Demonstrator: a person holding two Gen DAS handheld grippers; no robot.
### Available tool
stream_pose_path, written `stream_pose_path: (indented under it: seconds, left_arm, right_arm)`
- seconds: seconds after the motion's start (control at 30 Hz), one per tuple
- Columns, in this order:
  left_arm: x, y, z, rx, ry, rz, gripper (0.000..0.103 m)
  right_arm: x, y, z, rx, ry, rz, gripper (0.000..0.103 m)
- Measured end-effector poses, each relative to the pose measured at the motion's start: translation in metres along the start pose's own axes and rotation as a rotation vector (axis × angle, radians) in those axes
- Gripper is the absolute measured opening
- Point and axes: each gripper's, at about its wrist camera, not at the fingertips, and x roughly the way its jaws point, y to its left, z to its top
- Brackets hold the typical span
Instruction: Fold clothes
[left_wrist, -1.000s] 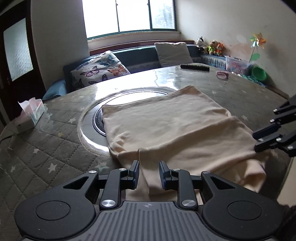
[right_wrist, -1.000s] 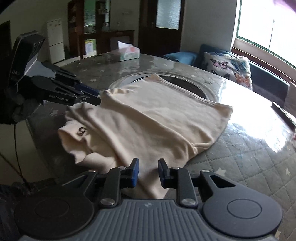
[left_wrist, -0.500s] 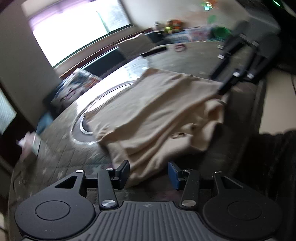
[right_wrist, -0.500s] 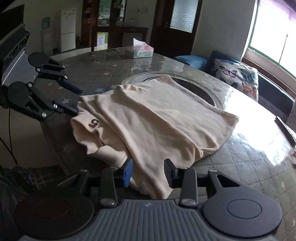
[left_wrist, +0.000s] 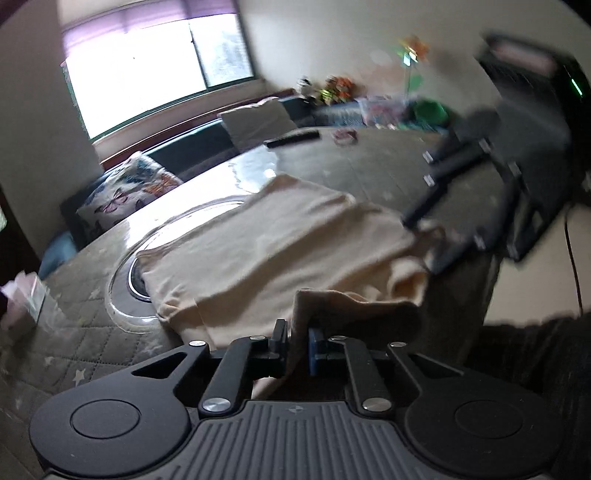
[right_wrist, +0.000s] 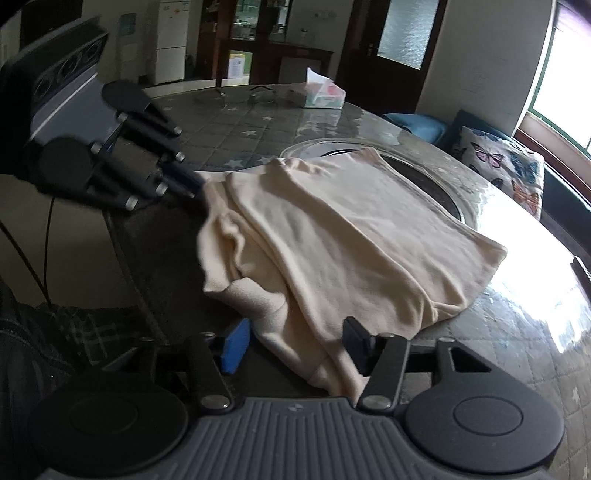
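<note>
Item: we see one cream-coloured soft knit garment (right_wrist: 354, 236), partly folded.
Surface: it lies on a round table with a grey quilted star-print cover (right_wrist: 229, 122).
Position: its far end reaches over the table's round glass centre; its near end sits at the table edge closest to us.
Layers: a broad flat panel lies on top, with looser folds bunched beneath it at the near edge.
Far edges: straight and smooth, corners fairly square.
Near edge: rumpled, a ribbed cuff or hem (right_wrist: 258, 299) pokes out and a flap droops past the table edge.
Lifted part: in the left wrist view we see one near corner (left_wrist: 299, 317) raised off the surface.
</note>
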Motion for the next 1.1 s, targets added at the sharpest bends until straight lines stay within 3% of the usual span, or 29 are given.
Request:
stream_pose_path:
  seconds: [0.17,0.3,0.4,0.47,0.57,0.67,0.7,0.8,1.1]
  left_arm:
    - [0.005,0.019,0.017,-0.105,-0.025,-0.017,0.010]
    - [0.011,0.025,0.025,-0.125,-0.027,-0.011,0.010]
    - [0.017,0.030,0.027,-0.148,-0.021,-0.017,0.010]
    - [0.019,0.031,0.025,-0.153,-0.009,-0.015,0.011]
    - [0.011,0.031,0.019,-0.150,-0.007,-0.014,0.014]
    - [-0.002,0.028,0.011,-0.133,-0.014,0.003,0.020]
    - [-0.006,0.026,0.008,-0.127,-0.014,0.014,0.031]
    - [-0.017,0.023,-0.002,-0.111,-0.012,0.044,0.043]
    - [-0.015,-0.003,-0.020,0.056,0.015,0.113,0.048]
  right_arm:
    - [0.007,0.005,0.002,-0.045,-0.017,0.019,0.058]
    - [0.014,0.004,0.006,-0.045,-0.032,0.016,0.056]
    - [0.019,-0.001,0.008,-0.007,-0.028,0.021,0.044]
    - [0.022,-0.008,0.010,0.043,-0.018,0.029,0.023]
    - [0.022,-0.023,0.012,0.151,-0.017,0.058,0.013]
    - [0.018,-0.037,0.015,0.234,-0.038,0.086,0.011]
    - [0.016,-0.040,0.016,0.245,-0.045,0.087,0.011]
    - [0.012,-0.045,0.021,0.253,-0.068,0.078,0.010]
    - [0.005,-0.054,0.029,0.302,-0.103,0.064,0.008]
